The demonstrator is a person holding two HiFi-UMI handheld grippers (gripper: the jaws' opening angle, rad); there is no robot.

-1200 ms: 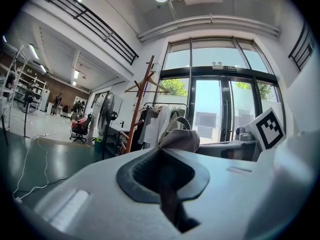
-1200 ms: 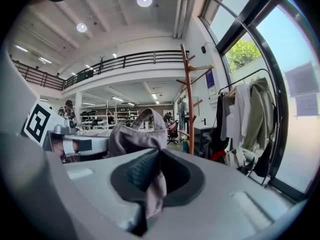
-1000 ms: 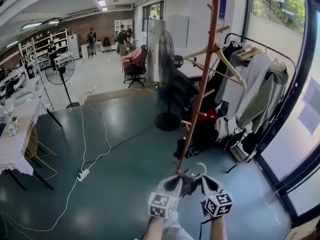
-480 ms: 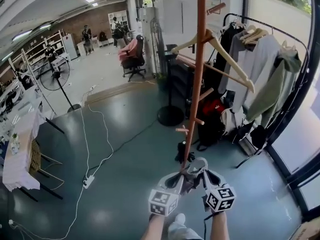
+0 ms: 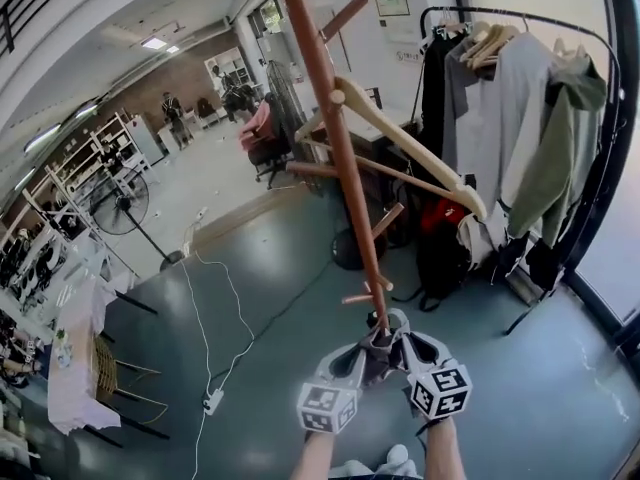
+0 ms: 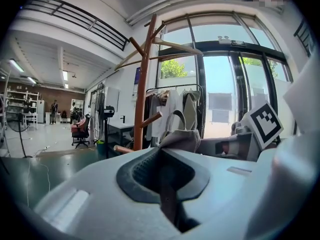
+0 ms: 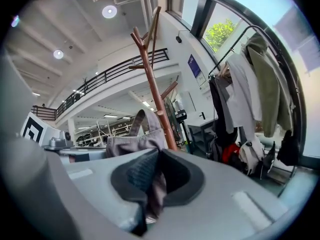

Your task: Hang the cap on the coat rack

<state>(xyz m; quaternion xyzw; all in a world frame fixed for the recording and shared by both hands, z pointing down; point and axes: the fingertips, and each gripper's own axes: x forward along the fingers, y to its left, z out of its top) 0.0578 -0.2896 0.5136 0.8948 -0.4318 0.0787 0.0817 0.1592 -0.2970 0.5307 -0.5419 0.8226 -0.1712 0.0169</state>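
A grey cap (image 5: 381,340) with a strap loop hangs between my two grippers, low in the head view. My left gripper (image 5: 361,356) is shut on the cap's left side and my right gripper (image 5: 400,346) is shut on its right side. The red-brown wooden coat rack (image 5: 338,150) rises just beyond them, its pole slanting up to the top edge, with short pegs (image 5: 358,297) and a wooden hanger (image 5: 410,140) on it. The left gripper view has the cap (image 6: 180,134) bunched over the jaws, the rack (image 6: 141,89) behind. In the right gripper view the cap (image 7: 134,140) sits beside the rack (image 7: 156,91).
A clothes rail (image 5: 520,108) with several garments stands at the right by the glass door. Bags (image 5: 440,243) and a black fan base (image 5: 350,253) sit behind the rack. A cable and power strip (image 5: 212,400) lie on the floor, a table and chair (image 5: 80,368) at left.
The grippers with the cap have come closer to the coat rack. The pole now fills the upper middle of the head view, and the cap is just under its lowest pegs.
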